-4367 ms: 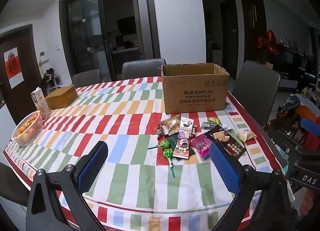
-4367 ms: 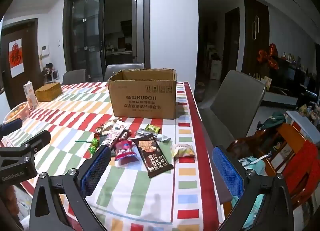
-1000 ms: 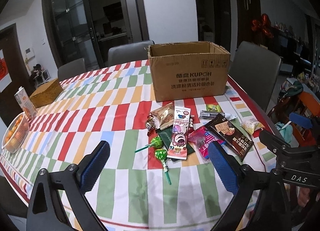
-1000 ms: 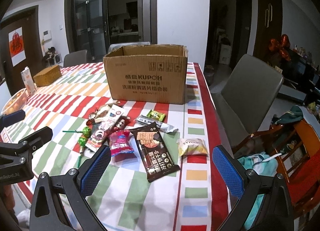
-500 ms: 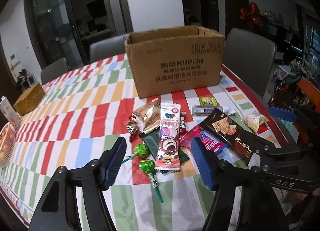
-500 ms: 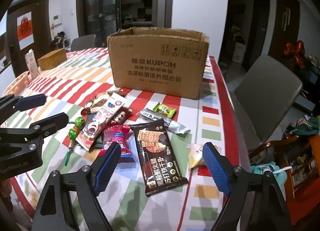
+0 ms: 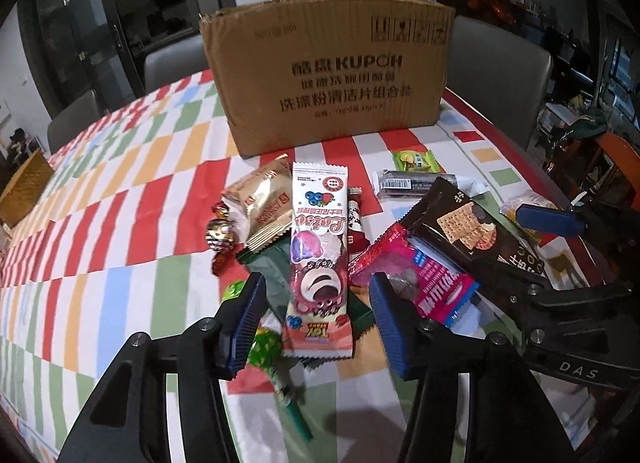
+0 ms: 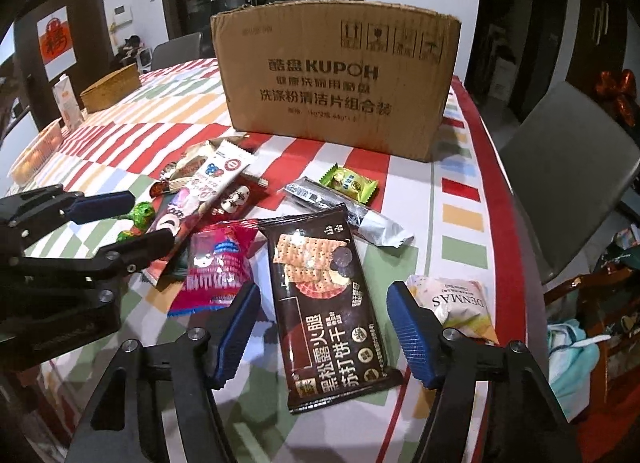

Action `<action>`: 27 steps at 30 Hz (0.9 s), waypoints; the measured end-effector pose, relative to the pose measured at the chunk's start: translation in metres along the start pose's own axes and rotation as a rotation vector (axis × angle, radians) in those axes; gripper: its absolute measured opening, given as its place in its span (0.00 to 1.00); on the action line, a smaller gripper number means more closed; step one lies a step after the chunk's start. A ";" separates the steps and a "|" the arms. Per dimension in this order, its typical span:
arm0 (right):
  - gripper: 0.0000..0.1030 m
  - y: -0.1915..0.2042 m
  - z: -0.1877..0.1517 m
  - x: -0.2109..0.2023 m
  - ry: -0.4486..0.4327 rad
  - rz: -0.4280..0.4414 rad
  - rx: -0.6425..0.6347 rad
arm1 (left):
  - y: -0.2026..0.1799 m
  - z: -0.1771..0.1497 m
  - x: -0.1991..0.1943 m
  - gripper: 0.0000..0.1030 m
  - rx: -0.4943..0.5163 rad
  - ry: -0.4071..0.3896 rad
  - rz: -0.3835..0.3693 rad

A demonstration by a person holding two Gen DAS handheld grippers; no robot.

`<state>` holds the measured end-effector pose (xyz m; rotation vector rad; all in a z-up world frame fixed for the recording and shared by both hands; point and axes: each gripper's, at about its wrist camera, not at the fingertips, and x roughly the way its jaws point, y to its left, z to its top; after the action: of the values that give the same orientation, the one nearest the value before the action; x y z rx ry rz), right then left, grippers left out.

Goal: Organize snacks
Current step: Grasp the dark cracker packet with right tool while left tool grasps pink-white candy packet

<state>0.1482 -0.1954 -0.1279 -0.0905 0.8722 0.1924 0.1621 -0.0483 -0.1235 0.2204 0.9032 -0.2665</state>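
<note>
A pile of snacks lies on the striped tablecloth (image 7: 120, 223) in front of an open cardboard box (image 7: 328, 75), which also shows in the right wrist view (image 8: 336, 79). My left gripper (image 7: 316, 323) is open, its jaws on either side of the near end of a pink-and-white Lotso packet (image 7: 318, 259). My right gripper (image 8: 322, 327) is open, its jaws on either side of a dark cracker packet (image 8: 324, 287). A red-pink packet (image 8: 218, 267), a gold packet (image 7: 262, 203) and green lollipops (image 7: 266, 347) lie beside them.
A small DEMMAS bag (image 8: 456, 303), a silver-black bar (image 8: 344, 215) and a green candy (image 8: 352, 181) lie to the right. A wicker box (image 8: 110, 89), a carton (image 8: 66, 101) and a fruit basket (image 8: 36, 151) stand far left. Grey chairs (image 8: 568, 167) surround the table.
Both grippers have come forward and down to the snack pile, and their jaws have narrowed. The left now brackets the Lotso packet, the right the cracker packet.
</note>
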 end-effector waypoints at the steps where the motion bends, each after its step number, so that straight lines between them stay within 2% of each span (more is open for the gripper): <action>1: 0.63 0.000 0.000 0.002 0.005 0.003 0.002 | -0.001 0.001 0.003 0.49 0.001 0.005 -0.006; 5: 0.60 -0.001 0.001 0.010 0.022 0.022 0.013 | 0.000 0.004 0.015 0.45 -0.003 0.016 -0.018; 9: 0.53 -0.001 0.001 0.016 0.031 0.018 0.015 | 0.003 0.005 0.024 0.35 -0.021 0.036 -0.040; 13: 0.51 -0.001 0.003 0.017 0.028 0.023 0.024 | 0.004 0.003 0.025 0.30 -0.027 0.035 -0.048; 18: 0.50 -0.002 0.004 0.015 0.023 0.045 0.052 | 0.007 0.003 0.018 0.30 -0.055 0.029 -0.073; 27: 0.50 -0.002 0.007 -0.011 -0.026 0.050 0.055 | 0.008 0.007 -0.020 0.30 -0.073 -0.048 -0.077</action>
<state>0.1469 -0.1978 -0.1155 -0.0147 0.8534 0.2160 0.1577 -0.0401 -0.1029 0.1116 0.8737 -0.3083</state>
